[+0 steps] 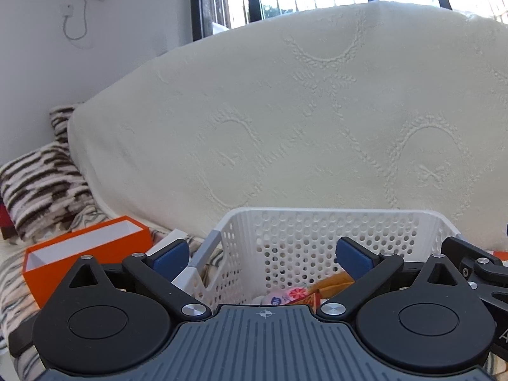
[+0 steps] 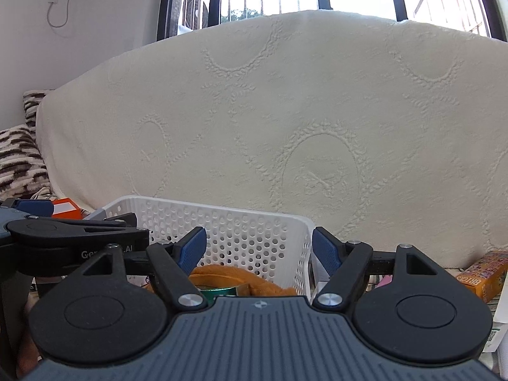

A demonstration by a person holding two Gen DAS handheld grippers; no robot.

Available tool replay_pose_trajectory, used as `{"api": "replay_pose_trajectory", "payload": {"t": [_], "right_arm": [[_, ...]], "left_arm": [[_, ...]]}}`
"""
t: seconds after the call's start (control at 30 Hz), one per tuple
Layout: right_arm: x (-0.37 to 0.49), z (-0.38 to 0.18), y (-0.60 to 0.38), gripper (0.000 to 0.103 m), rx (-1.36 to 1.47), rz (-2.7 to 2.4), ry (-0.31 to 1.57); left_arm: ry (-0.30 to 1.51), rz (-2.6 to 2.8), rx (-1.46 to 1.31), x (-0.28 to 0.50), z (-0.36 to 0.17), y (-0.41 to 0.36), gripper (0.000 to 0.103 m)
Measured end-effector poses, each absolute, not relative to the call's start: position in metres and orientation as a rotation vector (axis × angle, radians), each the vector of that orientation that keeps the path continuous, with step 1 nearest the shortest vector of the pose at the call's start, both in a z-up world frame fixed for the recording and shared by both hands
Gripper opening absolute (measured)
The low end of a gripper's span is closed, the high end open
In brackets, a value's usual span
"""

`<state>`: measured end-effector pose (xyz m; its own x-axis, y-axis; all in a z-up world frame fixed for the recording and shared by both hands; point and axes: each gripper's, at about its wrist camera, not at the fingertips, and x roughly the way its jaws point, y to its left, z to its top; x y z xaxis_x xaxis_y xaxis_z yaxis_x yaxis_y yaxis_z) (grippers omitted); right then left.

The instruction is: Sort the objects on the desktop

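We hold the left gripper (image 1: 263, 255) over the basket (image 1: 317, 214), jaws wide and empty — a stance that suits a drop. Snack packets (image 1: 295, 297) lie inside. The right gripper (image 2: 258, 249) straddles the basket's right wall, jaws fairly wide, gripping nothing — likely waiting. An orange box (image 1: 85, 255) sits left.

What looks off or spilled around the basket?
Nothing stands out. The white basket sits upright with snacks inside, the orange box stands open beside it, and nothing looks spilled or damaged.
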<state>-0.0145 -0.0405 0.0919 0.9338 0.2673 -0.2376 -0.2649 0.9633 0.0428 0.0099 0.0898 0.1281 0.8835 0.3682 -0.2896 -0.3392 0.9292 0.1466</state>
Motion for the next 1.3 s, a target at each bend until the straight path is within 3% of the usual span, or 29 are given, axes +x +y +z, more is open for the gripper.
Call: {"api": "replay_pose_trajectory", "payload": {"t": [1.3], "right_arm": [[-0.0138, 0.0947, -0.04, 0.078, 0.026, 0.264, 0.235]], "left_arm": [[0.343, 0.34, 0.048, 0.0141, 0.1307, 0.0991, 0.103]]}}
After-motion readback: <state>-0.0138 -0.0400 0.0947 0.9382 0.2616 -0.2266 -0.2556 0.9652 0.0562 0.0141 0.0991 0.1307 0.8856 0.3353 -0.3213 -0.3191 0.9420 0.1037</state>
